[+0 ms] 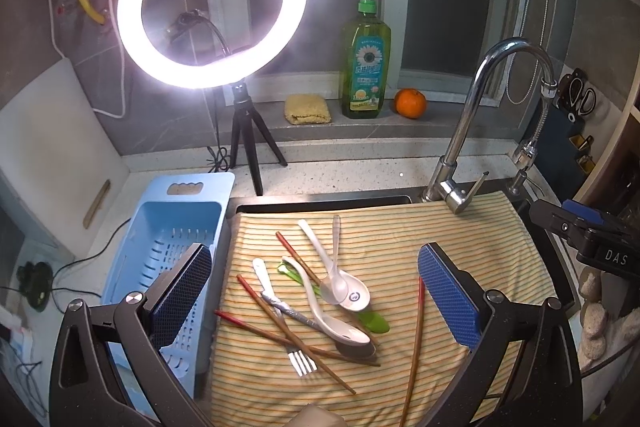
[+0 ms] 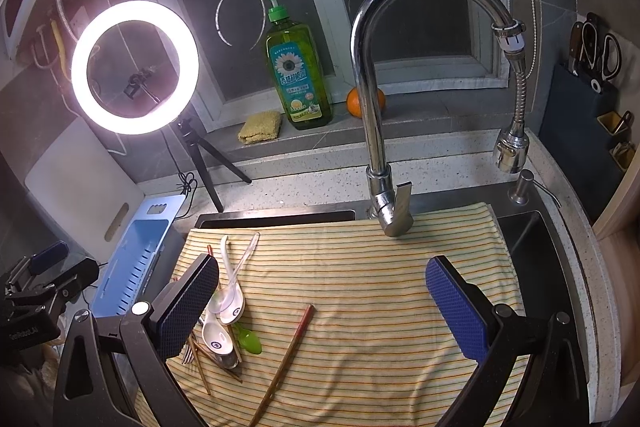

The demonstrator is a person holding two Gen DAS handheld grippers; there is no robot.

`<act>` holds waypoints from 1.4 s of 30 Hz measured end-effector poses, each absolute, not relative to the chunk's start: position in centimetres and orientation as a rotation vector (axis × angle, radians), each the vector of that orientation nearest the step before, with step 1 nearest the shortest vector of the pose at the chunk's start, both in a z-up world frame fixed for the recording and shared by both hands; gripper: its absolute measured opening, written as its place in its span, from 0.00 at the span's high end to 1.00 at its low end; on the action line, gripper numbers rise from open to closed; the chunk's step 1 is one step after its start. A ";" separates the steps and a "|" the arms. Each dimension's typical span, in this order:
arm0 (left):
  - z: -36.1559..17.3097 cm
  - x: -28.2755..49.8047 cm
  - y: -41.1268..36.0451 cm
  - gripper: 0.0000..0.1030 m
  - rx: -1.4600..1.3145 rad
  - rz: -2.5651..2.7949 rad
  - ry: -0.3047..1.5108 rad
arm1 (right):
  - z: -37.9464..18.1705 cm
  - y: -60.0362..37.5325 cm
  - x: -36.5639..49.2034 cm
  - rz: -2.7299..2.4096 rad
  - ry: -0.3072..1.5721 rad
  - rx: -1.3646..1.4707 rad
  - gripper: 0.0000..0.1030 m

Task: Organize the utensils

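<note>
The letters "DAS" stand in pale print on the black body of the right gripper [image 1: 592,247] at the right edge of the left wrist view. On the left gripper [image 2: 32,311], at the left edge of the right wrist view, faint lettering reads roughly "GenRobot.AI". The green dish soap bottle [image 1: 365,67] on the sill carries a teal label with a sunflower and Chinese characters, too small to read for certain. The white ceramic spoons [image 2: 218,337] bear a small round blue emblem, unreadable
</note>
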State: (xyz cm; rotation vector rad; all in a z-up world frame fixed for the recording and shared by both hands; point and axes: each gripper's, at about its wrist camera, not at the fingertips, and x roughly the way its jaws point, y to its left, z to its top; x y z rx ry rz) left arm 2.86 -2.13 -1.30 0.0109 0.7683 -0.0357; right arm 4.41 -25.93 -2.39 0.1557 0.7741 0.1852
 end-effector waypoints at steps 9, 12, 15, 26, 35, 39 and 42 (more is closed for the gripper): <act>-2.3 2.7 -1.2 0.01 -0.009 0.004 0.801 | -3.1 -26.6 5.1 0.204 0.808 0.174 0.01; -2.8 2.5 -0.6 0.01 -0.018 0.027 0.817 | -3.8 -26.7 5.6 0.217 0.837 0.185 0.01; -3.6 2.3 0.3 0.01 -0.028 0.053 0.845 | -4.6 -26.6 5.8 0.232 0.864 0.187 0.01; -6.2 0.8 2.8 0.01 -0.087 0.101 0.931 | -7.4 -25.6 6.8 0.289 0.961 0.197 0.01; -8.3 -0.6 4.0 0.04 -0.145 0.120 0.992 | -9.4 -24.6 7.1 0.330 1.032 0.200 0.01; -9.5 -0.9 4.1 0.10 -0.167 0.112 1.025 | -10.5 -24.3 7.2 0.347 1.073 0.206 0.08; -10.3 -1.1 3.8 0.17 -0.171 0.097 1.045 | -11.3 -23.9 7.1 0.362 1.105 0.217 0.14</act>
